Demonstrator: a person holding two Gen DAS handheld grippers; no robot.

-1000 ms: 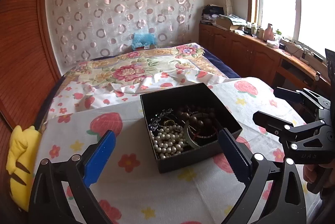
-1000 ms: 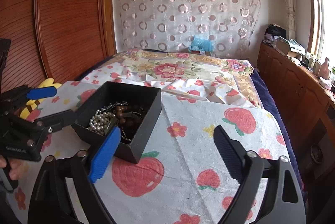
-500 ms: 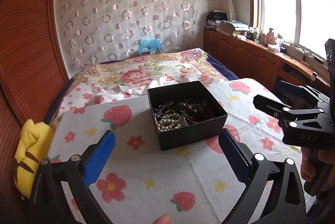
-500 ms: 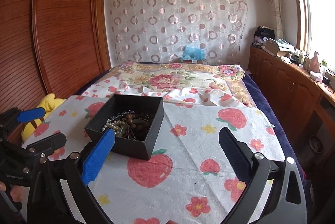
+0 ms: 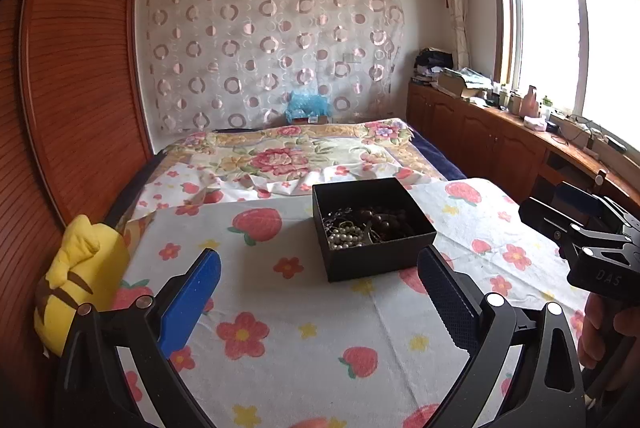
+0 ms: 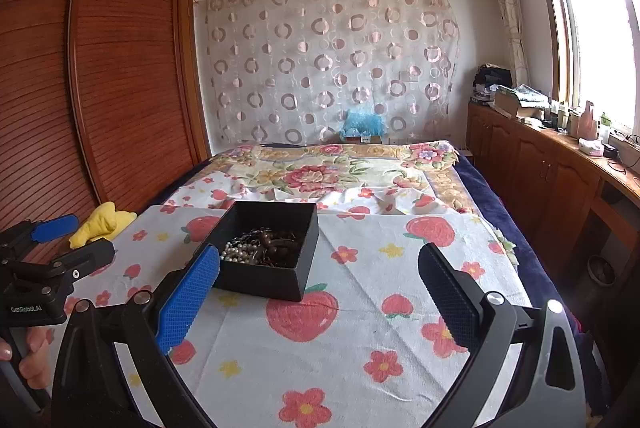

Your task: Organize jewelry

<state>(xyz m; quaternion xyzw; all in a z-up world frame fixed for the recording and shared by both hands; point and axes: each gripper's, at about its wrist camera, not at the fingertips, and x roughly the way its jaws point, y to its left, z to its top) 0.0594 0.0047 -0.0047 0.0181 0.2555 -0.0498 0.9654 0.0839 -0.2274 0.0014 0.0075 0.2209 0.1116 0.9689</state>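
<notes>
Left wrist view: left gripper [image 5: 318, 286] spread wide, nothing between its fingers; one pad smooth blue, other dark w/ fine mesh grip. Ahead sits the black box [image 5: 378, 260], square, matte card, lid off, on a flat white cloth [image 5: 304, 312] printed w/ strawberries & flowers. Inside: a pearl strand [image 5: 345, 239], dark brown round wooden beads [image 5: 382, 218], thin silvery chain; all tangled together. Yellow plush toy [image 5: 76, 280], soft, at cloth's left edge. Right gripper [image 5: 576, 224] at far right, black metal frame, fingers apart, holding nothing.

Right wrist view: right gripper [image 6: 318, 286] released, wide gap, empty. Box [image 6: 276, 280] lies ahead-left, near the blue pad; pearls [image 6: 237, 252] at its near-left corner. Left gripper [image 6: 64, 240] at left edge, also parted, hand on its grip.

Vs 1 s ago: both grippers have pulled back & up; box now looks smaller, farther off, more cloth visible in front. Box & contents haven't moved.
</notes>
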